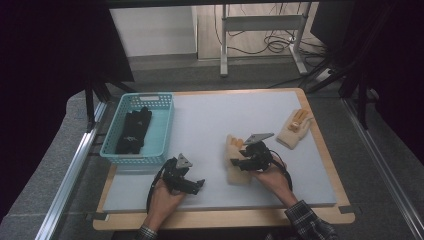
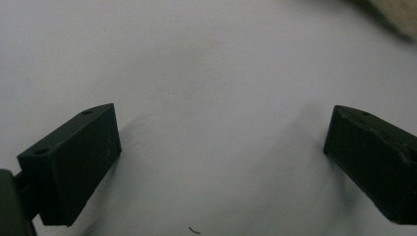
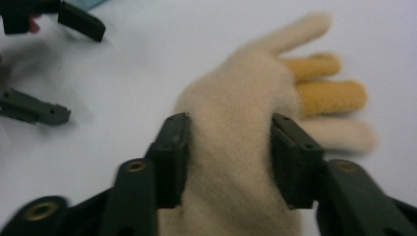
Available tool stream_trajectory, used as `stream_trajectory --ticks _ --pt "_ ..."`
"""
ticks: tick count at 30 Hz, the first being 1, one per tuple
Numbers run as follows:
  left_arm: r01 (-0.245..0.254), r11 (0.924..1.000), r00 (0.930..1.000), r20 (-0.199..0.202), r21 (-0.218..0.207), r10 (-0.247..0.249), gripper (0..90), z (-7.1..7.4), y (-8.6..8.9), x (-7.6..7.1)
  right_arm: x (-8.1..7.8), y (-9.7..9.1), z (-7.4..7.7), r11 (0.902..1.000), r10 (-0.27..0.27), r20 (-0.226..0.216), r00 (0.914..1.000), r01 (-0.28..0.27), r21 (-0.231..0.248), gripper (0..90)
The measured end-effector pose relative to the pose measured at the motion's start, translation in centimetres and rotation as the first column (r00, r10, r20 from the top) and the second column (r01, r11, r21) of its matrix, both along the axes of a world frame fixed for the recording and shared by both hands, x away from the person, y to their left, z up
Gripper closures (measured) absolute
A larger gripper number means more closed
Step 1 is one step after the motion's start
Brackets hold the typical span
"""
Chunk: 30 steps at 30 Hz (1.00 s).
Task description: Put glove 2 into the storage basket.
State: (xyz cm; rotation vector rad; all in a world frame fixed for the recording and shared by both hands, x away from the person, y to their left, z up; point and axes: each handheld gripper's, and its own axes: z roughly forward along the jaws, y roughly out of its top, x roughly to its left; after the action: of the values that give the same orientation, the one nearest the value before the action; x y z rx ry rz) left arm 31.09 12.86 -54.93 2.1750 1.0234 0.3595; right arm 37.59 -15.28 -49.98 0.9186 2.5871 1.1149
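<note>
Right claw (image 3: 228, 157) is clamped across a cream knitted glove with yellow fingers (image 3: 246, 123) on the pale grey tabletop (image 1: 210, 120); left claw (image 2: 221, 162) is held open above bare surface.

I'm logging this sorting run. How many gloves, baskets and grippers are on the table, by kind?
Cream gloves: 2, one by the right gripper, one at the far right edge
Black gloves: 1 bundle, exact number unclear
Baskets: 1
Grippers: 2, left, right
Total: 6
</note>
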Motion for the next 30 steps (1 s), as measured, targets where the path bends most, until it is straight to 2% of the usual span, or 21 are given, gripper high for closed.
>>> stream_trajectory --ticks 3,5,7,10,14,18,21,22,24,26,29,30 --pt "0.0 1.0 1.0 0.001 0.001 0.0 0.9 0.0 0.0 0.0 0.1 -0.3 0.3 0.9999 -0.01 0.017 0.9998 0.01 0.008 40.7" --pt "0.0 1.0 1.0 0.0 0.0 0.0 0.9 0.0 0.0 0.0 0.4 -1.0 0.9 0.999 -0.033 0.027 0.9991 0.033 0.03 40.2" --pt "0.0 1.0 1.0 0.0 0.0 0.0 0.9 0.0 0.0 0.0 0.8 -1.6 1.3 0.9984 -0.049 0.041 0.998 0.048 0.029 40.8" --pt "0.0 1.0 1.0 0.0 0.0 0.0 0.9 0.0 0.0 0.0 1.5 -2.8 1.6 0.9963 -0.081 0.043 0.9958 0.08 0.032 48.5" --pt "0.0 1.0 1.0 -0.001 -0.001 0.0 1.0 0.0 0.0 0.0 2.1 -3.8 1.1 0.9951 -0.096 0.017 0.9952 0.096 0.023 60.6" --pt "0.0 1.0 1.0 0.0 -0.001 0.0 1.0 0.0 0.0 0.0 2.1 -3.5 -0.2 0.9967 -0.077 -0.025 0.9967 0.078 0.024 60.2" --pt "0.0 1.0 1.0 0.0 -0.001 0.0 1.0 0.0 0.0 0.0 1.6 -2.5 -1.5 0.9973 -0.064 -0.03 0.9975 0.063 -0.039 60.2" --pt "0.0 1.0 1.0 0.0 -0.001 0.0 1.0 0.0 0.0 0.0 1.4 -2.3 -1.8 0.9967 -0.064 -0.028 0.9976 0.062 -0.051 61.8" --pt "0.001 1.0 1.0 0.0 0.0 -0.001 1.0 0.0 0.0 0.0 0.9 -2.2 -2.3 0.9981 -0.057 -0.042 0.9974 0.056 -0.025 72.5" --pt "0.001 1.0 1.0 0.0 0.001 -0.001 1.0 0.0 0.0 0.0 0.5 -2.0 -2.3 0.9985 -0.049 -0.035 0.9982 0.048 -0.025 81.8" --pt "0.001 1.0 1.0 0.0 0.0 -0.001 1.0 0.0 0.0 0.0 -0.1 -1.5 -1.7 0.997 -0.049 0.004 0.9988 0.049 -0.061 85.3" --pt "0.001 1.0 1.0 0.0 0.001 -0.001 1.0 0.0 0.0 0.0 -0.3 -1.4 -1.3 0.9976 -0.043 0.021 0.9988 0.044 -0.053 85.9"
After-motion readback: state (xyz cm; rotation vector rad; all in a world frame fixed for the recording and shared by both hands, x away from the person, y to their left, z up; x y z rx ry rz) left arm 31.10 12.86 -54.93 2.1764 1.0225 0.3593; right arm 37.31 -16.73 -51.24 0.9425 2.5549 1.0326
